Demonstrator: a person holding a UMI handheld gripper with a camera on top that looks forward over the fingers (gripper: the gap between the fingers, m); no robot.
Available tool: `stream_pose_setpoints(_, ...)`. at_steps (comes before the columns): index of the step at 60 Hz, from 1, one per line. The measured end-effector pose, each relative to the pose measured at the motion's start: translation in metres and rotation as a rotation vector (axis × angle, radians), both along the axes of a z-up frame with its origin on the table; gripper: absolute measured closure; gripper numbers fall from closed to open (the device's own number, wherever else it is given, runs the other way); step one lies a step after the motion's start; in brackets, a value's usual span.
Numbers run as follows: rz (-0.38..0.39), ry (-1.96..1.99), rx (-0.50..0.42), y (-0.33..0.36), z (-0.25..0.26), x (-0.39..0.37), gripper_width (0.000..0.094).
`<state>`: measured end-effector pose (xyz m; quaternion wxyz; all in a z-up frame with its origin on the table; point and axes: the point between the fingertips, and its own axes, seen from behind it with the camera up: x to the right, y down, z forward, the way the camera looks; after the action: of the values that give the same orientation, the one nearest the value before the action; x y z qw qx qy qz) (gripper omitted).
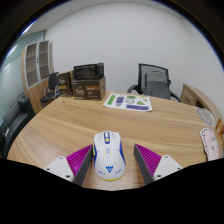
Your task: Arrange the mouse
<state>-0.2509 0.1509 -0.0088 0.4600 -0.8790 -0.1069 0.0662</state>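
A white mouse (108, 155) with blue and yellow trim lies on the wooden table (90, 115), between my two fingers. The left pad (78, 160) sits close to its side and the right pad (152, 160) stands apart from it with a clear gap. My gripper (112, 165) is open around the mouse, which rests on the table.
A white and green box (128, 101) lies flat at the table's far side. A black office chair (154, 80) stands behind it. Brown boxes (82, 84) sit at the far left by a cabinet (36, 62). A white object (210, 143) lies at the table's right edge.
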Motion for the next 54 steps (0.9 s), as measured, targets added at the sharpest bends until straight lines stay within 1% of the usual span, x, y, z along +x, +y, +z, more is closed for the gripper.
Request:
stream_pose_setpoints(3,-0.021,0.005,-0.003,0.011,-0.001,0.002,0.0103)
stream_pose_setpoints(5,-0.033,0.002,-0.002,0.016,-0.001,0.004,0.0158)
stream_pose_setpoints(8,-0.050,0.001,-0.005,0.021,-0.002,0.005,0.0293)
stream_pose_setpoints(9,-0.063,0.000,-0.008,0.022,-0.002,0.008,0.0420)
stream_pose_setpoints(12,-0.100,0.024,-0.022,0.021,-0.003,0.009,0.0444)
stream_pose_setpoints(16,-0.100,0.007,-0.049,0.021,-0.004,0.009,0.0495)
stream_pose_setpoints(19,-0.105,0.020,-0.075,0.021,-0.004,0.009,0.0549)
stream_pose_setpoints(25,-0.077,0.067,-0.107,0.021,0.005,0.012,0.0578)
stream_pose_setpoints(26,-0.079,0.077,-0.100,0.021,0.010,0.017,0.0579)
stream_pose_setpoints(28,-0.110,0.087,-0.064,0.028,0.025,0.038,0.0580)
stream_pose_setpoints(33,-0.223,0.096,0.005,0.044,0.066,0.125,0.0581)
stream_pose_setpoints(36,-0.287,0.083,0.035,0.055,0.083,0.187,0.0582)
stream_pose_setpoints(39,-0.339,0.036,0.046,0.059,0.089,0.251,0.0582)
stream_pose_setpoints(42,-0.379,-0.015,0.032,0.058,0.083,0.315,0.0584)
stream_pose_setpoints(46,-0.430,-0.060,-0.019,0.056,0.068,0.373,0.0583)
stream_pose_setpoints(51,-0.465,-0.069,-0.076,0.053,0.045,0.417,0.0584)
stream_pose_setpoints(54,-0.463,-0.060,-0.102,0.054,0.031,0.429,0.0584)
